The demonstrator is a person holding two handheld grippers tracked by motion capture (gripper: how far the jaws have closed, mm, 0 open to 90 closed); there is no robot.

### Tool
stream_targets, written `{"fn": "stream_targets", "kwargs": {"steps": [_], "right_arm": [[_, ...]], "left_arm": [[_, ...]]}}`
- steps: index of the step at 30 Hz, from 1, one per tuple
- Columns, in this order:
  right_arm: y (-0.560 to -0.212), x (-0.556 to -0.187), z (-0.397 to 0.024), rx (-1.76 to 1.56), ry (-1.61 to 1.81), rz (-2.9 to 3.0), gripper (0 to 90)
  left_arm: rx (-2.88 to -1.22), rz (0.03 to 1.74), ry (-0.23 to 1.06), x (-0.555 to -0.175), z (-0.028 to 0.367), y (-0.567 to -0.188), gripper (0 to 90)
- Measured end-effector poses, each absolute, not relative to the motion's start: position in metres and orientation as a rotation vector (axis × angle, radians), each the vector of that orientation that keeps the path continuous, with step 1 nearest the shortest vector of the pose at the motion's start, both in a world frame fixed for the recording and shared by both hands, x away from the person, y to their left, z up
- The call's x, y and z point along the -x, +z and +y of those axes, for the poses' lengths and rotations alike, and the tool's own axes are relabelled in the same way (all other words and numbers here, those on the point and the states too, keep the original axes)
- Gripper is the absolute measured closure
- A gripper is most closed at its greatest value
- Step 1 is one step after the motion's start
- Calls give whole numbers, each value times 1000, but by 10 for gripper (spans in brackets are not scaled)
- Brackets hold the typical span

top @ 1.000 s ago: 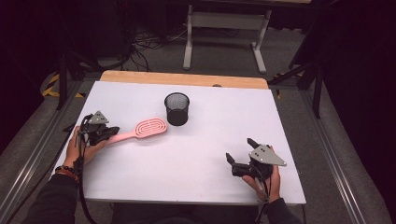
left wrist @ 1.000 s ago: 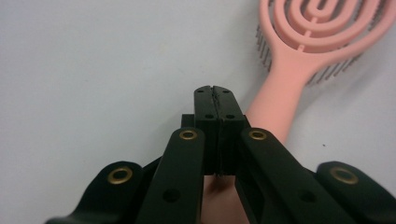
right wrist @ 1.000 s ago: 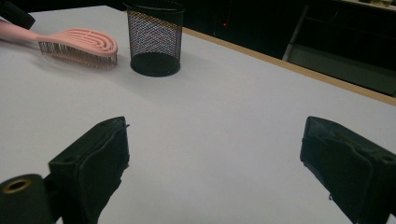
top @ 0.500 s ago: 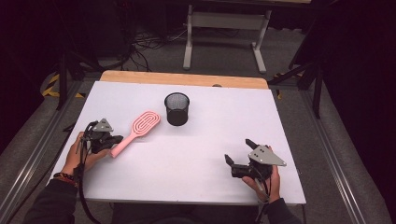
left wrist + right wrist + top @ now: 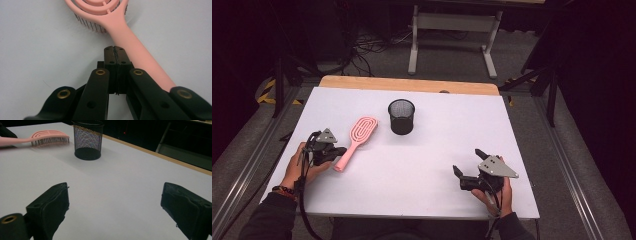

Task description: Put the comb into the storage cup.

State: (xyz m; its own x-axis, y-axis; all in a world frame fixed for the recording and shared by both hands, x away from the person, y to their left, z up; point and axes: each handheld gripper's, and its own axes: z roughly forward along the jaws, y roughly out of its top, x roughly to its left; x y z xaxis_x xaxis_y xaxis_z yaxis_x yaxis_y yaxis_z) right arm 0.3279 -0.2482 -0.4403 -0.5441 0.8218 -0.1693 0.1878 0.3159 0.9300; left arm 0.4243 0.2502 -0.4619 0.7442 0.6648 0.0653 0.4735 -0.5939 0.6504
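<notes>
Table [image 5: 422, 200]: hairbrush [image 5: 357, 137] lies at left, handle toward near edge, head toward far edge. Mesh cup [image 5: 401, 116] stands just right of its head, toward the far side of centre.

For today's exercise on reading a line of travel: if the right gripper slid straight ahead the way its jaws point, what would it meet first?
The right gripper stands open, jaws aimed across bare white table. The black wire-mesh cup sits left of that line, so the way probably stays free to the far wooden edge; depth is hard to judge.
</notes>
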Motion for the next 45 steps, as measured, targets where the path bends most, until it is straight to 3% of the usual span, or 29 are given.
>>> {"fn": "stream_targets", "kwargs": {"steps": [33, 41, 45], "right_arm": [[-440, -328, -250, -893, 1226, 1924, 85], [-440, -328, -249, -895, 1221, 1925, 85], [-441, -329, -248, -896, 1217, 1930, 85]], "left_arm": [[-2331, 839, 406, -421, 242, -459, 890], [-2292, 869, 418, -420, 246, -450, 848], [-2263, 920, 426, -420, 244, -442, 767]]}}
